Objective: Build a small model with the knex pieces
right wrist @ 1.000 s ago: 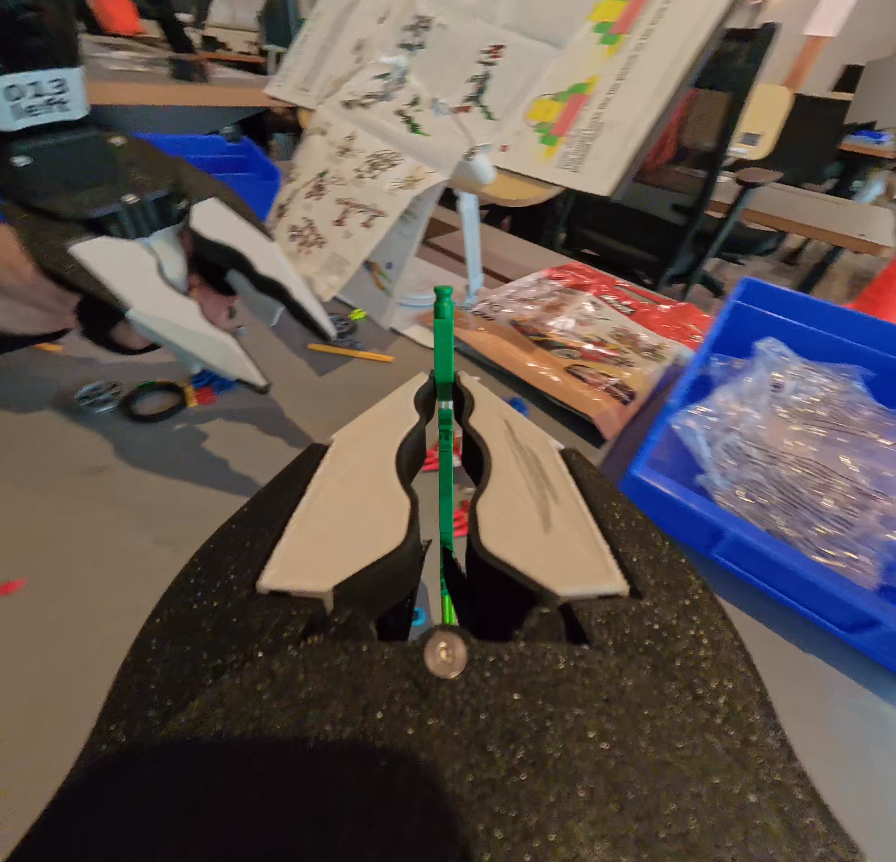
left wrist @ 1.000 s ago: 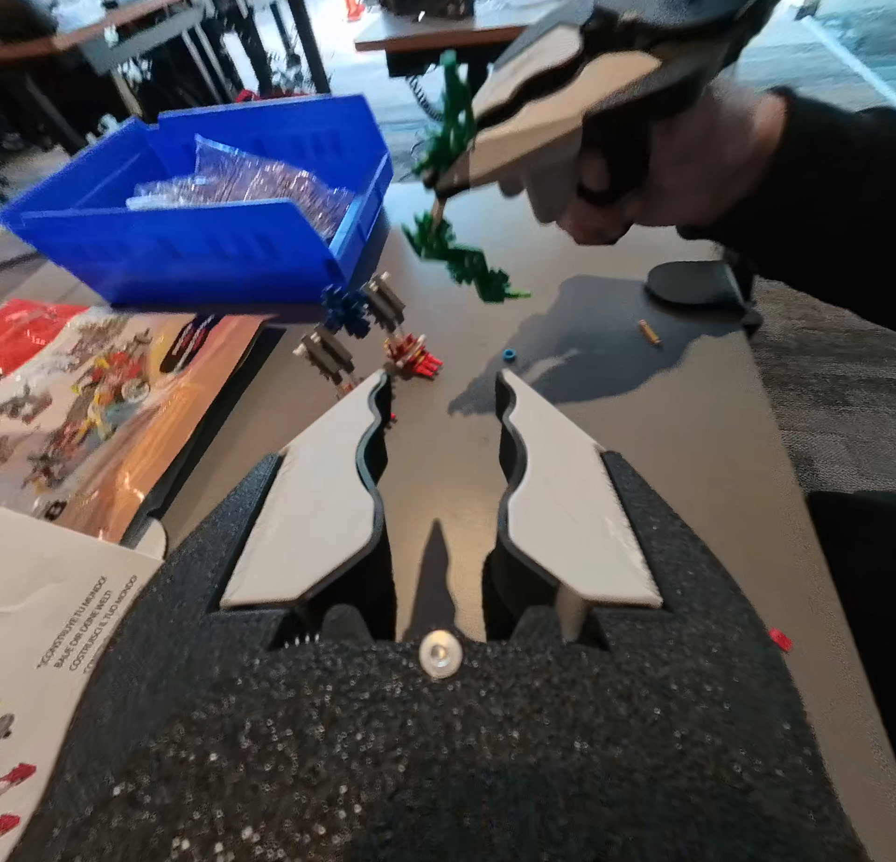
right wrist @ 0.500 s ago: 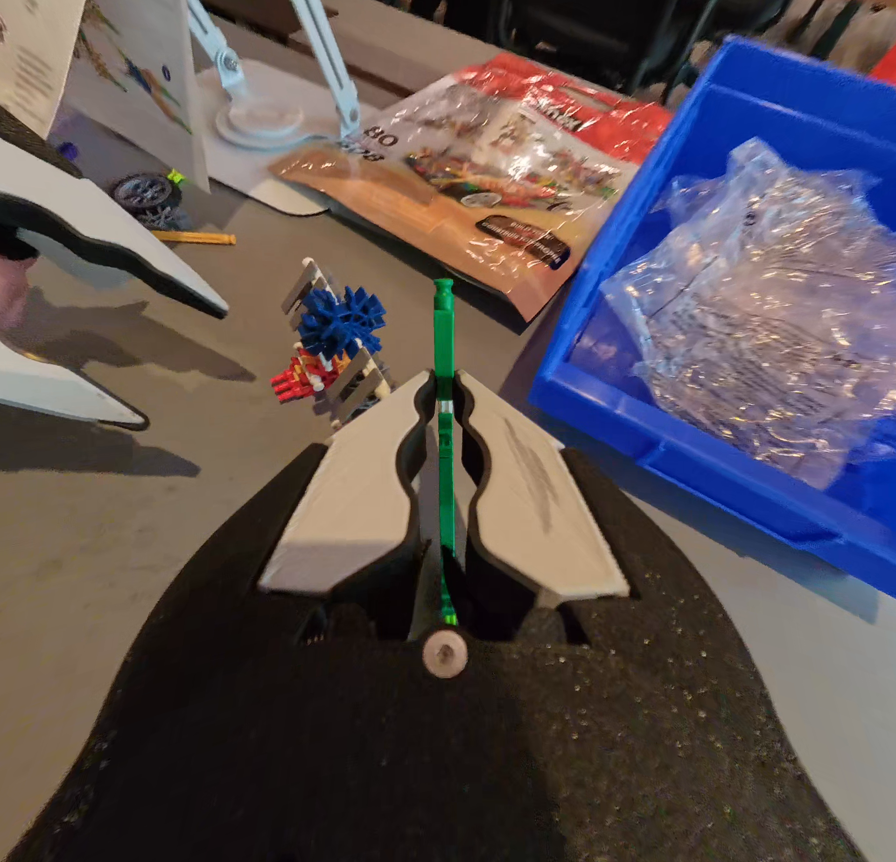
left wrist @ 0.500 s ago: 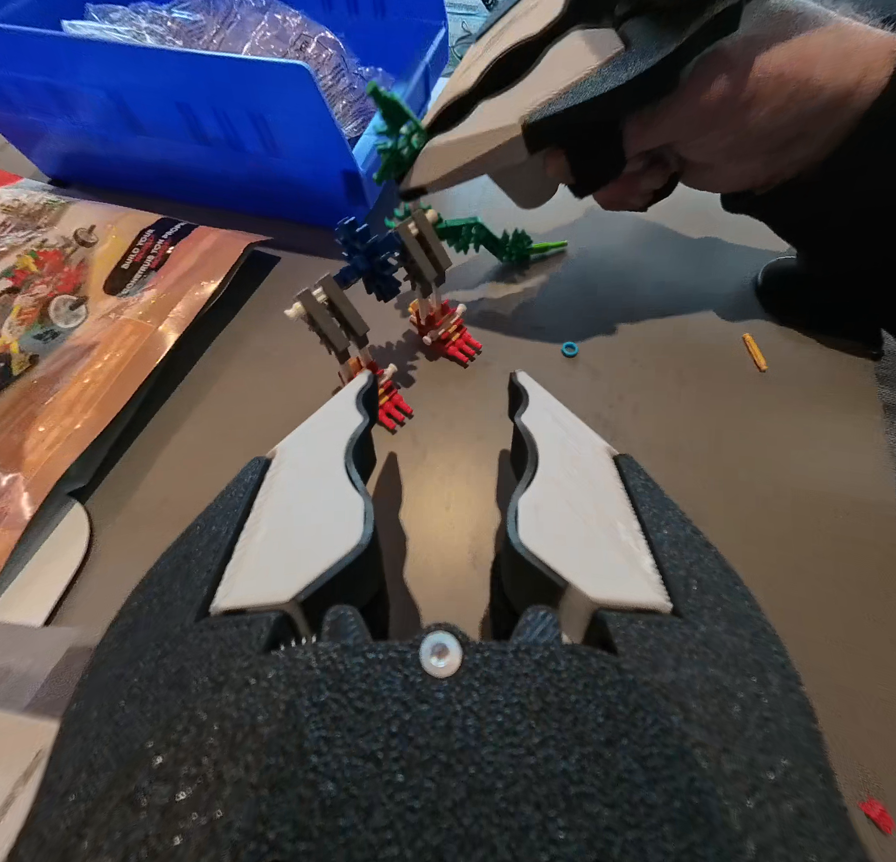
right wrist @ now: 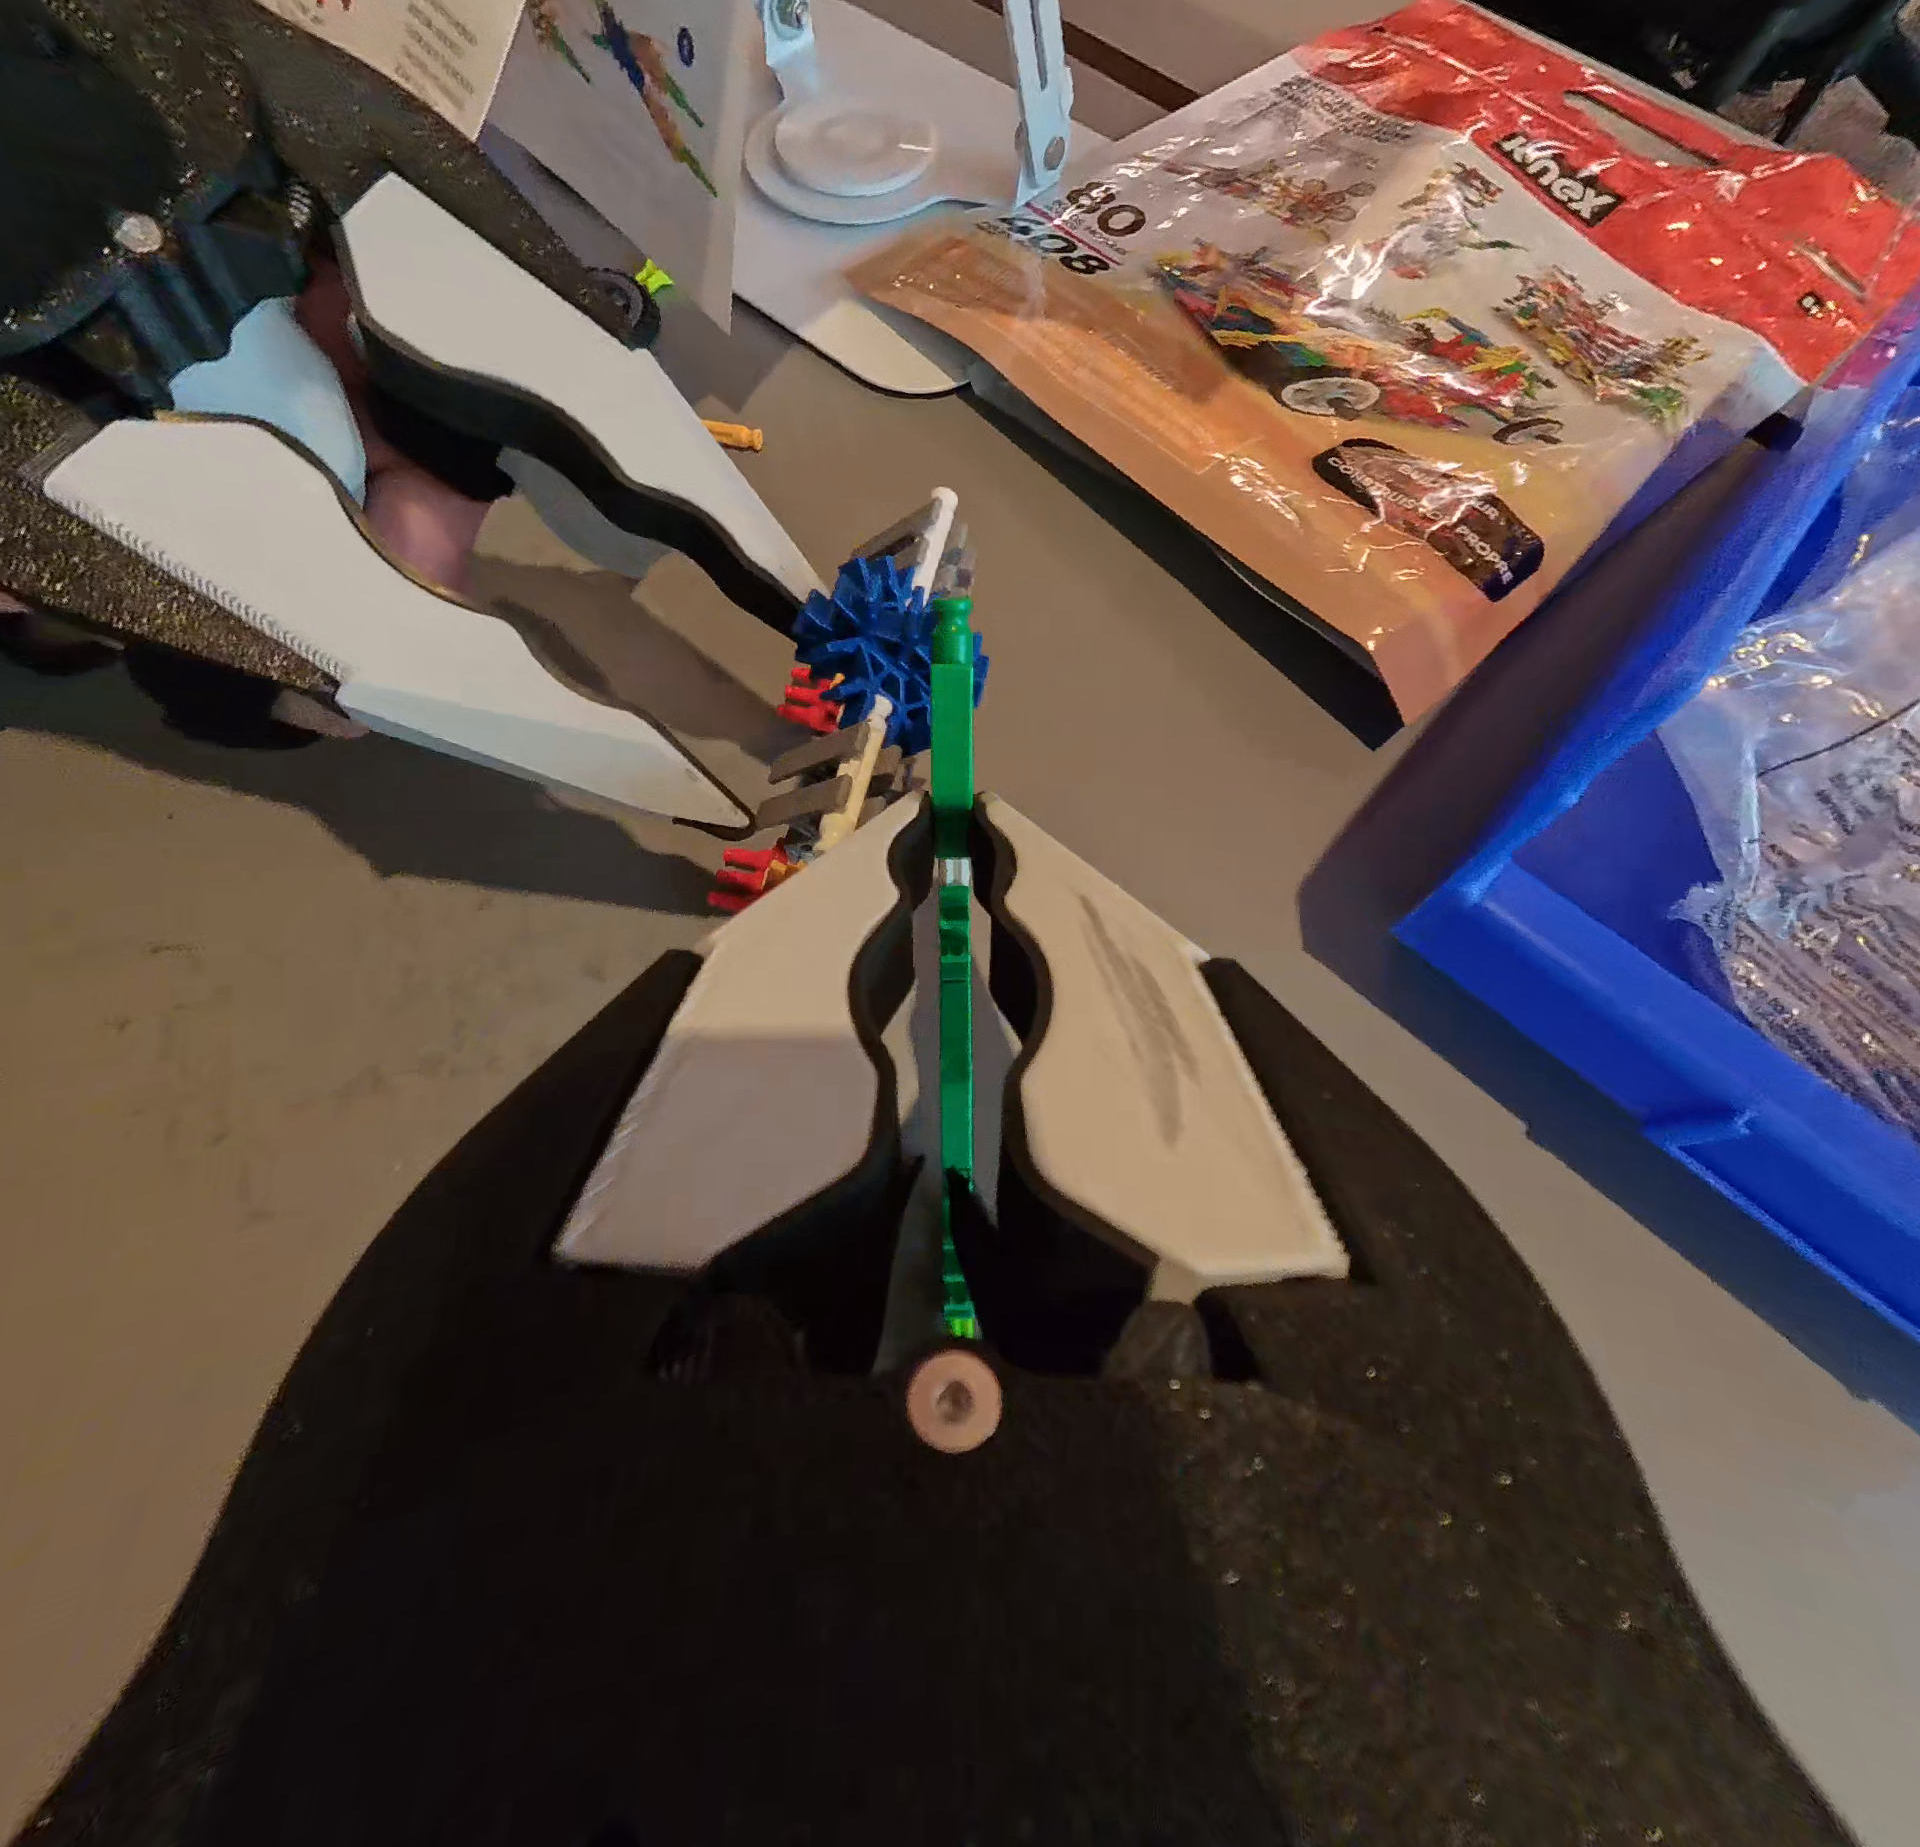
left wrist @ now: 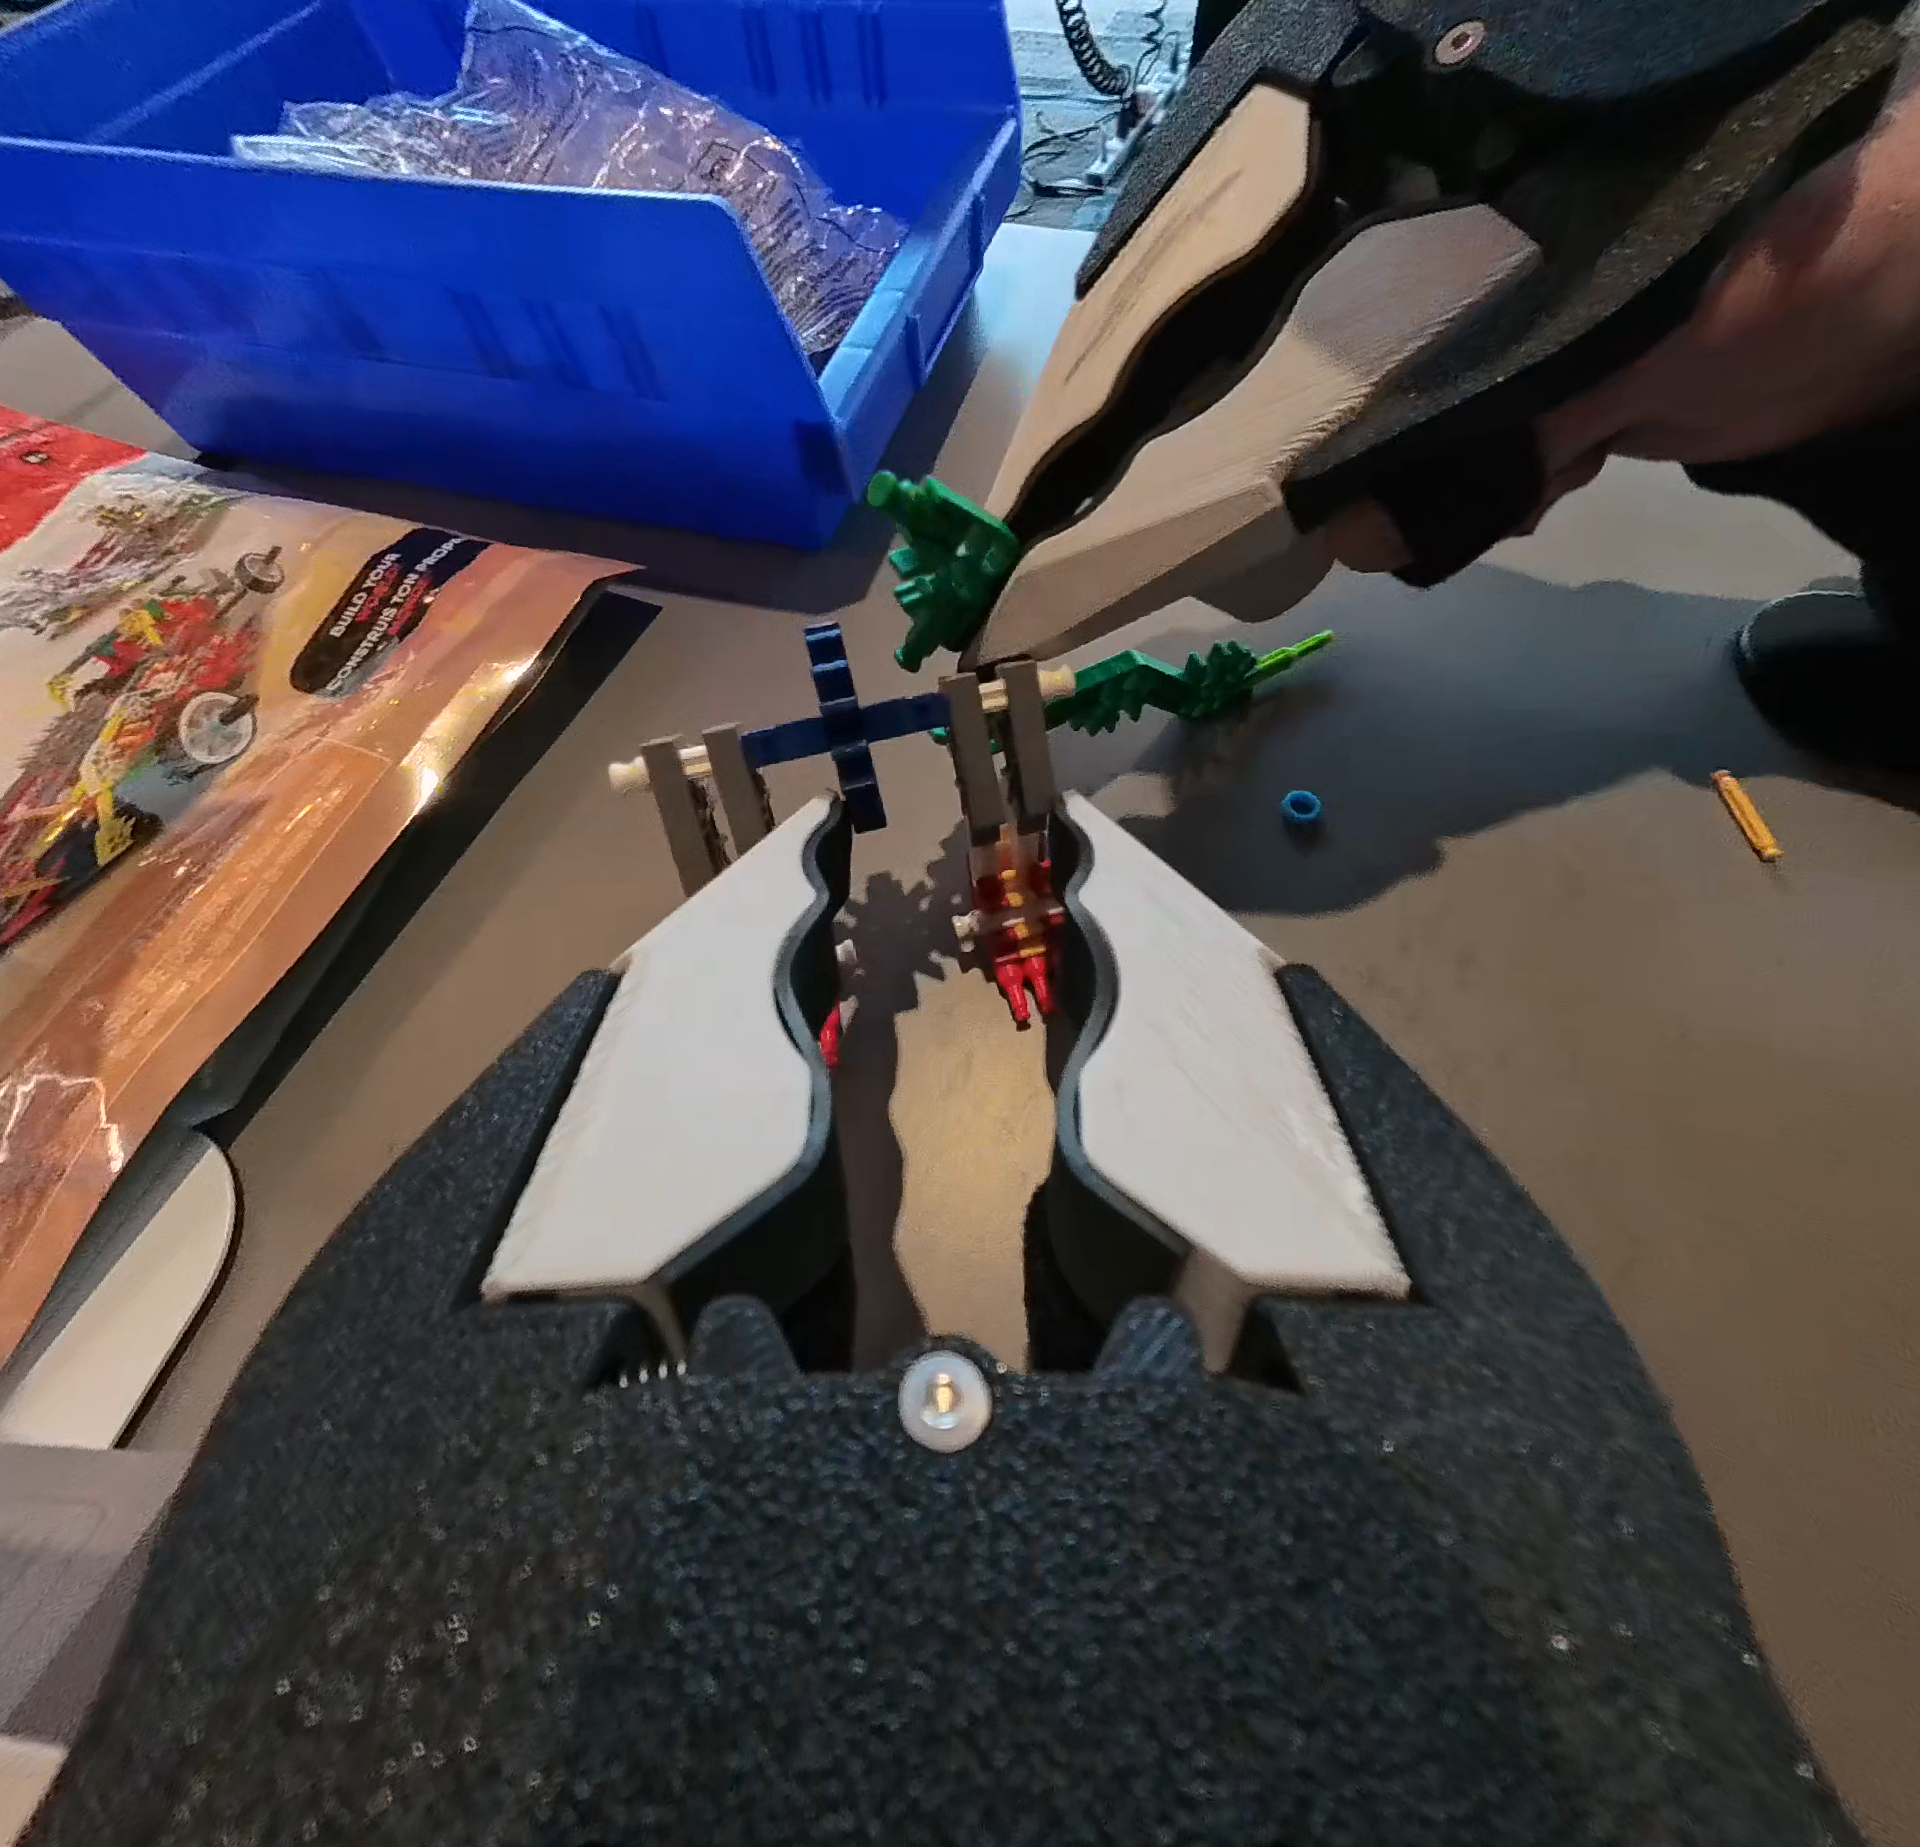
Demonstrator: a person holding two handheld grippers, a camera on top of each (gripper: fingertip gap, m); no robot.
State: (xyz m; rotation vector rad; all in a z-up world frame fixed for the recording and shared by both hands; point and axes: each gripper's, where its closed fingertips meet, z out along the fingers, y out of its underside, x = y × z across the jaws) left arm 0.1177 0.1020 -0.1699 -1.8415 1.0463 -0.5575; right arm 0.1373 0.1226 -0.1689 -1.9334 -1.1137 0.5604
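My left gripper sits low over the grey table, its fingers spread apart and holding nothing, one on either side of a small toy construction of grey rods, a blue snowflake-shaped connector and red clips at its feet. The spread fingers bracket the model as if to steady it, though I cannot tell whether they touch it. My right gripper has its fingers pressed shut on a green rod piece, gripped along its length so the free end sticks forward, just above the blue connector and near the model's nearer grey rods. In the left wrist view the green piece shows as a spiky green cluster at the right gripper's tip. Another green piece lies on the table behind the model, with a small blue ring and a yellow pin to the right. To the left lies a shiny printed bag; beyond stands a blue bin holding clear plastic bags. A white stand carries printed sheets farther off.
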